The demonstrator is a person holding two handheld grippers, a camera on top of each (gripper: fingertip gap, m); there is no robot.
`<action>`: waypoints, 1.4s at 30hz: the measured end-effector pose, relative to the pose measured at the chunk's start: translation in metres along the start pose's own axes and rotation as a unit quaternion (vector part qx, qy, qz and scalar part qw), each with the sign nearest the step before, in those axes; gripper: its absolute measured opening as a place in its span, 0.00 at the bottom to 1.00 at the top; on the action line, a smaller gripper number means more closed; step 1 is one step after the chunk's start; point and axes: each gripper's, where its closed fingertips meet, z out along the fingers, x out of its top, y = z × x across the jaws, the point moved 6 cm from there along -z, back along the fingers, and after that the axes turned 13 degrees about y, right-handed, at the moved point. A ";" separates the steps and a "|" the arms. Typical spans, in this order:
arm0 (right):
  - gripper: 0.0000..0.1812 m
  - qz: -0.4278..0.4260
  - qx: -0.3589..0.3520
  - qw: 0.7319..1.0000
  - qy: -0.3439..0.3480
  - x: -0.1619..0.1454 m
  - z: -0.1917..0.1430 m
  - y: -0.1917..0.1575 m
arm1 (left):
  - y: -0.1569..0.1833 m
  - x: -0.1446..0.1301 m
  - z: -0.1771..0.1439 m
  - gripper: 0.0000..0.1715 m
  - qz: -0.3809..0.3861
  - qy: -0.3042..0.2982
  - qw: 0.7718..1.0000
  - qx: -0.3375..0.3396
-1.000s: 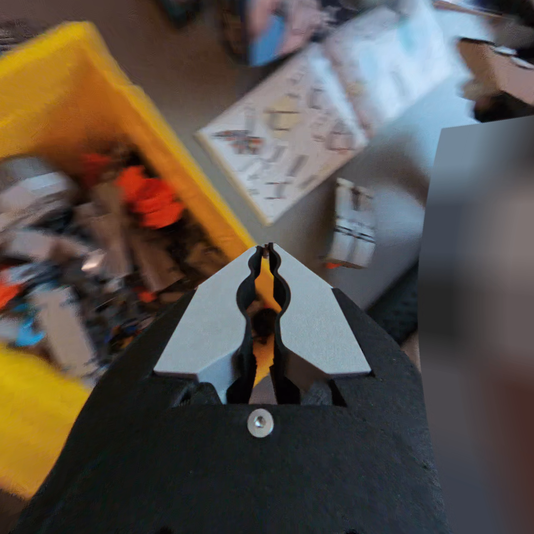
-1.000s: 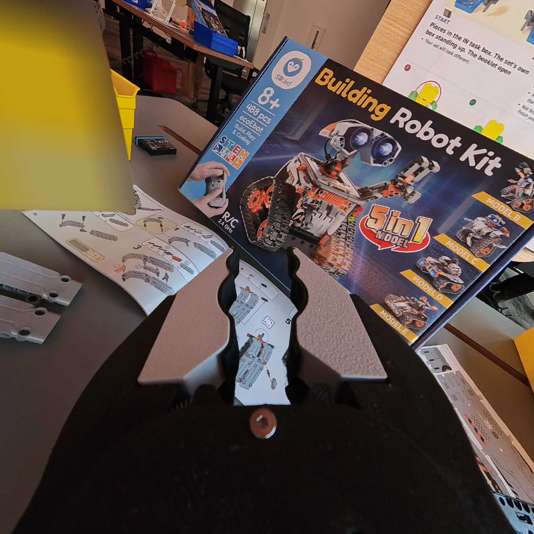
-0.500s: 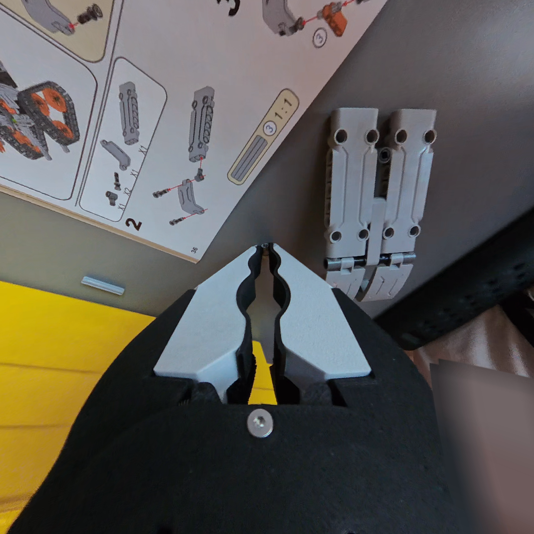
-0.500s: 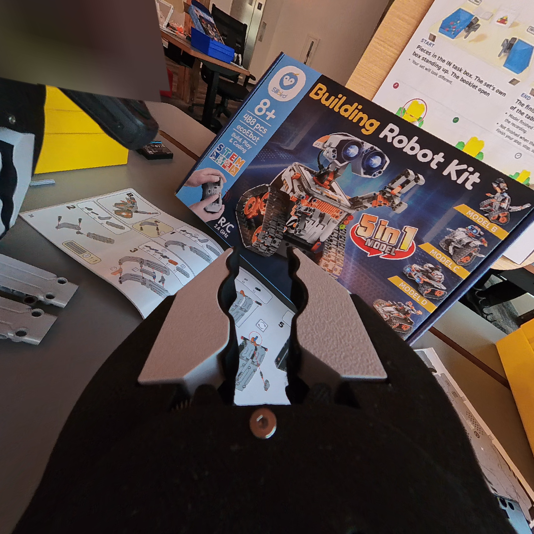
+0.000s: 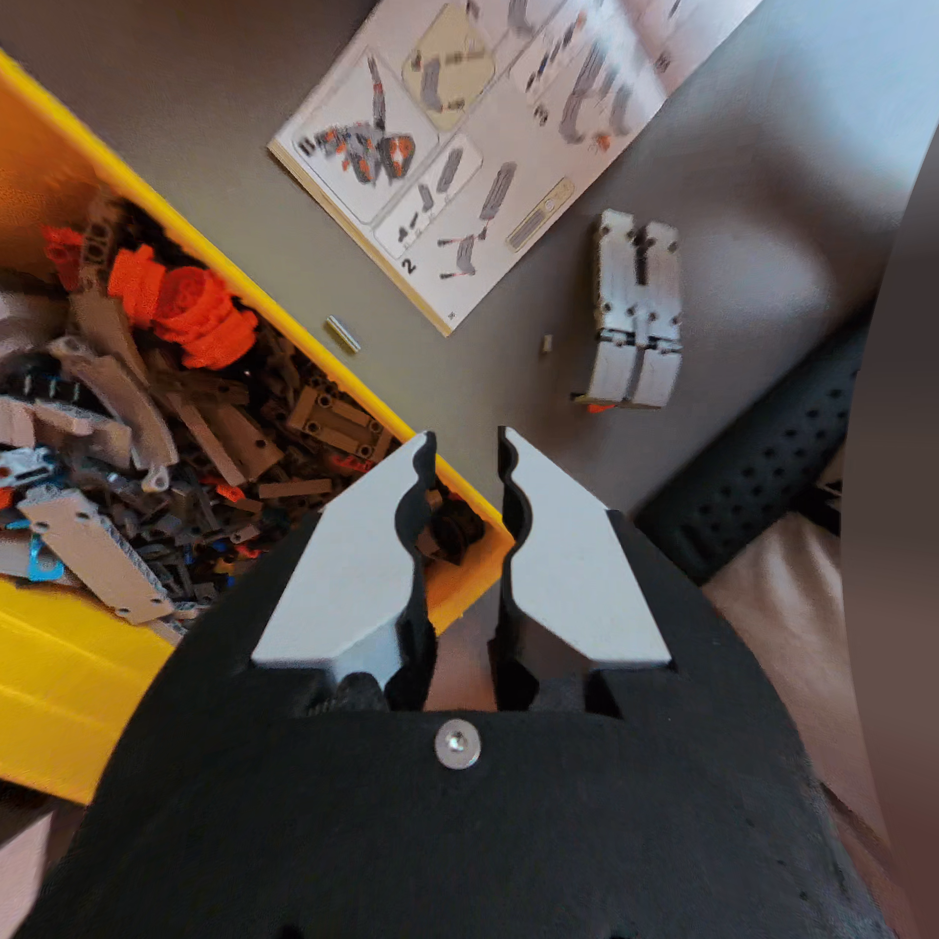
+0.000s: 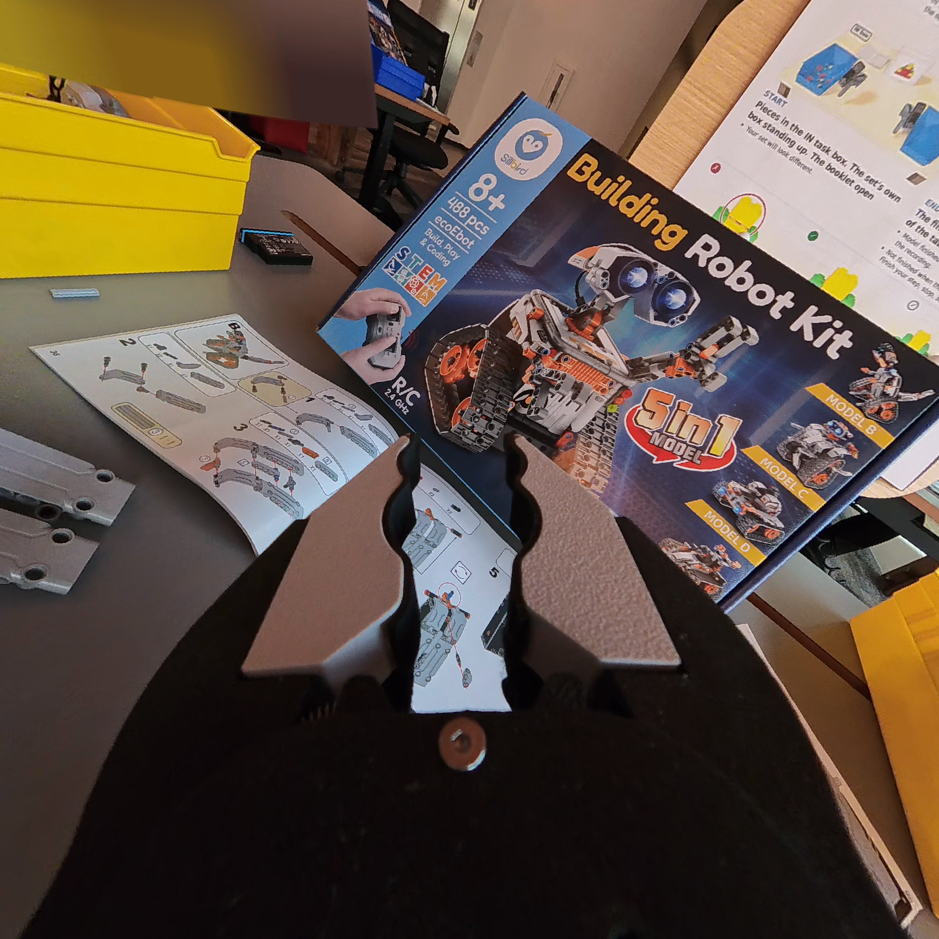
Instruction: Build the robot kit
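Swung back since the earlier frame, the left gripper (image 5: 466,441) hung empty with jaws now apart over the near corner of the yellow bin (image 5: 460,584) of loose pieces, the grey assembly (image 5: 632,315) ahead to its right, while the right gripper (image 6: 460,443), parted and empty, faced the kit box (image 6: 635,355) above the open booklet (image 6: 213,406).

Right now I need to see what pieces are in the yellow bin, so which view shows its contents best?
The left wrist view: it looks down into the yellow bin at piled grey and orange pieces. The right wrist view shows mainly its outer wall.
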 end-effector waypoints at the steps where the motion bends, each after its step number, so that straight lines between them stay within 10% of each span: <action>1: 0.18 0.000 0.000 1.000 0.000 0.000 0.000 0.000 | -0.004 0.000 -0.013 0.11 -0.014 0.030 0.999 -0.001; 5: 0.18 -0.002 0.000 1.000 -0.004 -0.002 0.001 0.000 | -0.030 -0.012 -0.049 0.04 -0.059 0.102 0.992 0.035; 12: 0.18 -0.005 0.001 1.000 -0.017 -0.009 0.002 0.001 | -0.105 -0.080 -0.021 0.02 -0.212 -0.111 0.958 0.157; 23: 0.18 -0.014 0.003 1.000 -0.012 -0.005 0.001 0.000 | -0.141 -0.092 0.013 0.00 -0.174 -0.206 0.944 0.192; 42: 0.18 -0.022 0.011 1.000 -0.013 -0.004 0.001 -0.003 | -0.142 -0.086 0.021 0.00 -0.135 -0.180 0.960 0.165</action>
